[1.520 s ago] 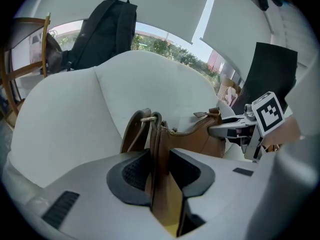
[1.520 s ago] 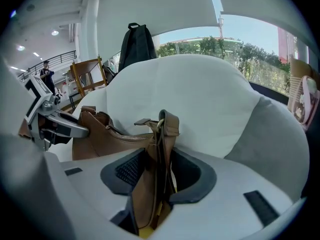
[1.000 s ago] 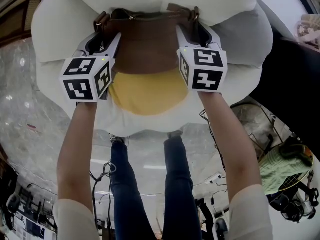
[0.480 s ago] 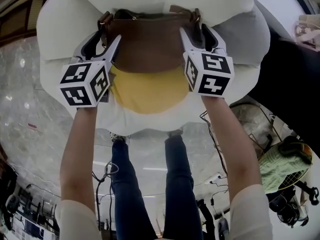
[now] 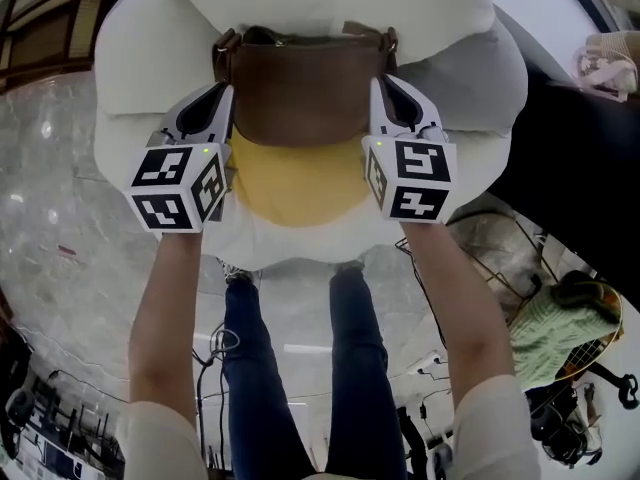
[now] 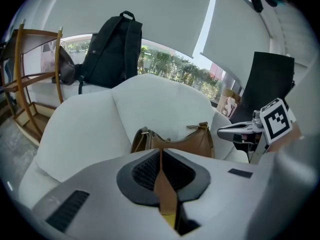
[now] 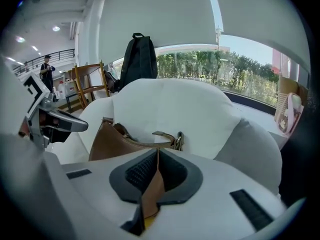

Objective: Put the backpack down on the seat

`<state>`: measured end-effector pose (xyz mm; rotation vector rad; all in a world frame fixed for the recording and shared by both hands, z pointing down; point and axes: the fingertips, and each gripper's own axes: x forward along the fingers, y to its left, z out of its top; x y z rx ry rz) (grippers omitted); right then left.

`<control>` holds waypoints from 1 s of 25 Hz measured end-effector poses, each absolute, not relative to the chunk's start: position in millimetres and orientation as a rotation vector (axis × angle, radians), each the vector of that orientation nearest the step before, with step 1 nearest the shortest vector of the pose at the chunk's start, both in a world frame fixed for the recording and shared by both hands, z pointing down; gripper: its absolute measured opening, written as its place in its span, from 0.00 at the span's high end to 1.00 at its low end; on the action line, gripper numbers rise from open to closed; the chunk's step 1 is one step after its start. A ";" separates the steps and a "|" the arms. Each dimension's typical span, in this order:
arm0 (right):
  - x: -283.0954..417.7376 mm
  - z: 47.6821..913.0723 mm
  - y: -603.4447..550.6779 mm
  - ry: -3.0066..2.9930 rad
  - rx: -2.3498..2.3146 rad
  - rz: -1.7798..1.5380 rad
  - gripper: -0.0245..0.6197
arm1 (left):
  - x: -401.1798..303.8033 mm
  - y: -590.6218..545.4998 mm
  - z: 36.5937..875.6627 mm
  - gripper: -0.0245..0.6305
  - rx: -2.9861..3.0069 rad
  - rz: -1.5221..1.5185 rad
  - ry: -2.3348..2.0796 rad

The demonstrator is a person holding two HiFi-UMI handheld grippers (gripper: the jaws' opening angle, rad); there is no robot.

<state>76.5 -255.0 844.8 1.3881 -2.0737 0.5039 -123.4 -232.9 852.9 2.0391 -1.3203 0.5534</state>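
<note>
The brown leather bag, metal buckles at its top corners and yellow showing below, sat against the white armchair. The left gripper and right gripper, with cubes bearing black-and-white square markers, had just closed, each pinching its thin brown edge.

- No readable text, brand, number or sign in any view.
- Left marker cube: black-and-white square patterns only, no letters or digits.
- Right marker cube: the same kind of patterns, nothing to read.
</note>
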 end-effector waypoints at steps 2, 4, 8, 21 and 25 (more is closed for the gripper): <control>75.4 838.0 -247.3 -2.075 1.386 0.526 0.91 | -122.3 -225.9 843.7 0.90 2.048 0.550 -1.312; 77.5 827.9 -237.0 -2.074 1.389 0.559 0.91 | -118.6 -217.2 830.5 0.90 2.063 0.539 -1.302; 77.8 797.9 -212.8 -2.082 1.381 0.594 0.91 | -108.1 -193.9 798.6 0.90 2.103 0.526 -1.250; 67.7 658.9 -177.0 -2.156 1.419 0.568 0.91 | -93.4 -142.9 665.9 0.90 2.153 0.496 -1.225; 70.7 615.0 -163.6 -2.164 1.418 0.563 0.91 | -95.5 -135.3 620.5 0.90 2.152 0.477 -1.244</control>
